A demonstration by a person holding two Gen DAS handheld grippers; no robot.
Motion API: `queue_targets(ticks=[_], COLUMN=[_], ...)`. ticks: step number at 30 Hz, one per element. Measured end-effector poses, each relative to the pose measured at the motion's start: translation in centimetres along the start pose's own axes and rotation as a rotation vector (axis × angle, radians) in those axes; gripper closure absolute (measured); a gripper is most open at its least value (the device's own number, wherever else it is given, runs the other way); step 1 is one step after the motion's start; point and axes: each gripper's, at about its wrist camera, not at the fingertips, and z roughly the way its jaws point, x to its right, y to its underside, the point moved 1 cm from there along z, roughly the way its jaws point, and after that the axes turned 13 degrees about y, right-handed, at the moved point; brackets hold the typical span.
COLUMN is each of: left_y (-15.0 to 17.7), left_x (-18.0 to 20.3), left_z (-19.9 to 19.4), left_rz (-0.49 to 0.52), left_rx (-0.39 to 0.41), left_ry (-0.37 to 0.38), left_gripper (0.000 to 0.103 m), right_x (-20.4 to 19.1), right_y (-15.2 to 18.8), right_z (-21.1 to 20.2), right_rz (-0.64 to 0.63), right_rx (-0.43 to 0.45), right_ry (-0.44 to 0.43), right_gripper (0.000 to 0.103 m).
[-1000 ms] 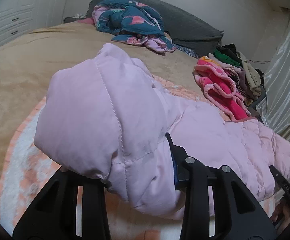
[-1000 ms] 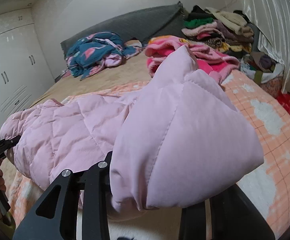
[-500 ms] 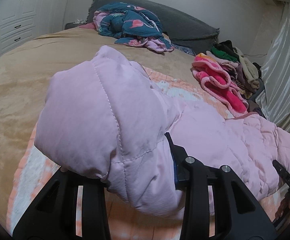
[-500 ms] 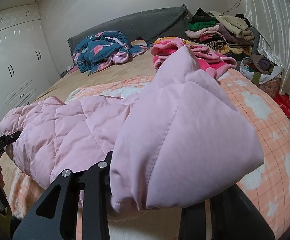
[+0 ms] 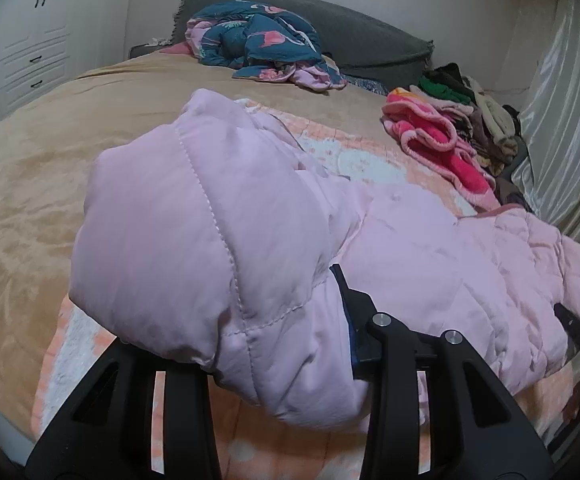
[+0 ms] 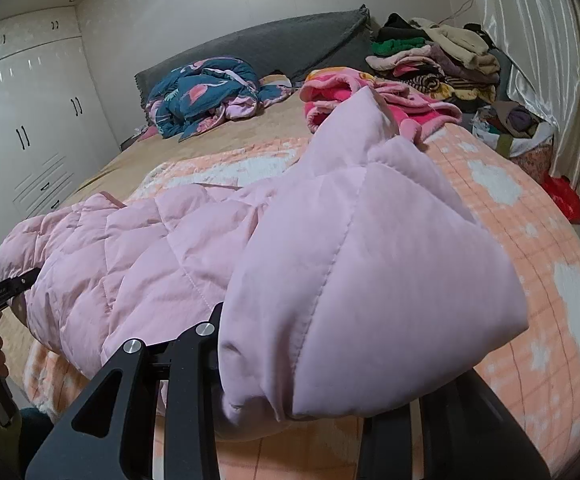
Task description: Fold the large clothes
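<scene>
Carried farther over bed (image 5: 50,184) toward 12 o'clock: pink quilted jacket (image 5: 429,248), bunched, unfolded. Left gripper (image 5: 282,340), right gripper (image 6: 290,360) each nipped narrow on 1 jacket end. Laying flat, folding outstanding.

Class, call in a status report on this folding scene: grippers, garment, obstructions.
Left gripper and right gripper both clamped on pink puffer jacket. Jacket slung between them over peach blanket. Nothing blocking; clothes pile far off.
</scene>
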Motion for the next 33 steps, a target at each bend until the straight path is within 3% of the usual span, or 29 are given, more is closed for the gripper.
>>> queue_targets(ticks=[7,12,21,25,33], left_y=[2.4,3.7,5.2,5.5,6.7], left_x=[-0.1,-0.1,-0.6,-1.1,-1.3], left_z=[-0.5,0.1,0.6,0.5,-1.1], left_rz=[0.028,0.036,0.022,-0.002,-0.007], left_rx=[-0.037,-0.06,-0.066,-0.065,-0.081], left_ry=[-0.026,-0.05,-0.08,-0.079,-0.098], left_gripper=[0.071,0.068,0.059,0.053,0.036], right_x=[0.7,1.8,3.7,5.0,5.9], right_y=[2.6,4.2,6.2,6.9,7.8], right_z=[-0.1,1.1,3.0,3.1,1.2], right_rz=[0.04,0.116,0.251,0.284,0.27], right_rx=[-0.062,-0.126,-0.219,-0.253,-0.255], right_ry=[0.015,0.019,-0.006,0.023,0.029], right_gripper=[0.069,0.062,0.036,0.006,0.004])
